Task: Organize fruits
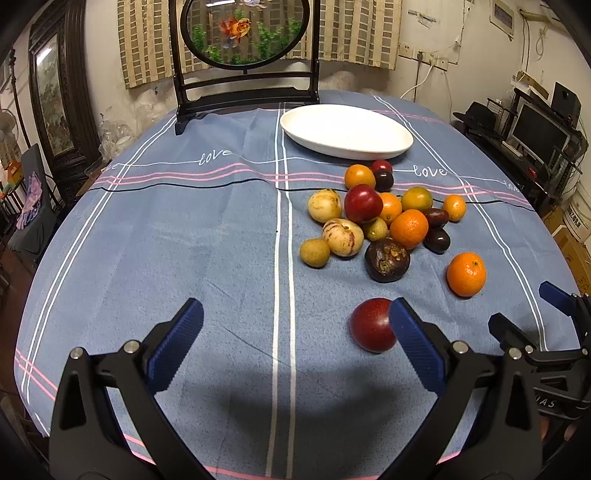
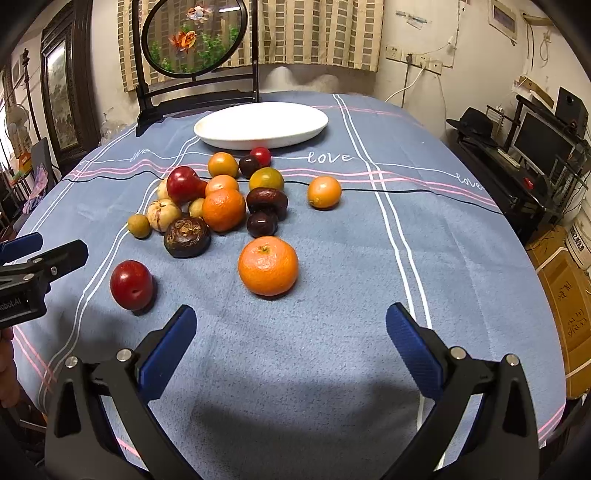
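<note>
A pile of mixed fruits (image 1: 384, 218) lies on the blue tablecloth in front of an empty white oval plate (image 1: 345, 130). My left gripper (image 1: 295, 321) is open and empty above the cloth; a lone red plum (image 1: 371, 326) sits partly behind its right finger. A lone mandarin (image 1: 466, 274) lies right of it. In the right wrist view the plate (image 2: 260, 123), the pile (image 2: 221, 192), the plum (image 2: 131, 284) and the mandarin (image 2: 267, 271) show. My right gripper (image 2: 291, 332) is open and empty, just short of the mandarin.
A dark wooden stand with a round goldfish panel (image 1: 245, 33) stands at the table's far edge behind the plate. A small orange fruit (image 2: 324, 192) lies apart to the pile's right. Furniture and a monitor (image 1: 539, 133) stand beyond the table's right edge.
</note>
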Demonstrator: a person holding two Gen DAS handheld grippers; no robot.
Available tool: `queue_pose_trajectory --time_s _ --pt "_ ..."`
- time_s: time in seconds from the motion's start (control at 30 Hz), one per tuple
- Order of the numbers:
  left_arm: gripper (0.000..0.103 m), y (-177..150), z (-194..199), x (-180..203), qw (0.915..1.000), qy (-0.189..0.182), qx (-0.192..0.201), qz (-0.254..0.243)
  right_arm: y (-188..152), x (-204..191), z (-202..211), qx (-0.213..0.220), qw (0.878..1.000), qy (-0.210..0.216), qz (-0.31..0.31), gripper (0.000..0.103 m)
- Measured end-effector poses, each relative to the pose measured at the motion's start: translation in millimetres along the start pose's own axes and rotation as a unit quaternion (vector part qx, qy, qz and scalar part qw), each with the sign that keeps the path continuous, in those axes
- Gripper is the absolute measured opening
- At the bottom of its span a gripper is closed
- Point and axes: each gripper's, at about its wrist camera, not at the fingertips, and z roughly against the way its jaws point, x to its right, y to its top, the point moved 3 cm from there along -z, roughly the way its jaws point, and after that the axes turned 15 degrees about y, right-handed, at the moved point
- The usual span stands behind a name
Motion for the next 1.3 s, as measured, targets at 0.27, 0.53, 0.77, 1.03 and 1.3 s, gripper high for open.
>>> queue_pose_trajectory --time_s 0.27,0.53,0.77,1.03,1.3 --pt "0.101 -0.6 -0.3 0.4 1.0 0.0 0.0 0.0 -2.2 -0.8 -4.0 -0.001 1.0 0.003 0.0 0.102" --pt "0.101 -2.4 -0.3 1.0 1.0 0.0 -0.002 0.0 -2.9 -1.4 -4.3 -0.001 1.0 0.004 0.0 0.102" --pt "0.101 -4.8 -1.1 1.3 1.0 -0.001 -0.003 -0.001 -4.0 -1.4 -5.9 -0.004 1.0 0.003 0.0 0.102" --pt "0.101 -5.5 -2.3 1.8 1.0 -0.001 -0.003 -0.002 -5.4 -1.5 -9.2 -0.007 1.0 0.005 0.0 0.102" --pt "0.101 -5.4 -2.3 1.8 1.0 0.0 -0.004 -0.003 -6.0 -1.6 -7.5 -0.008 1.0 0.006 0.0 0.102"
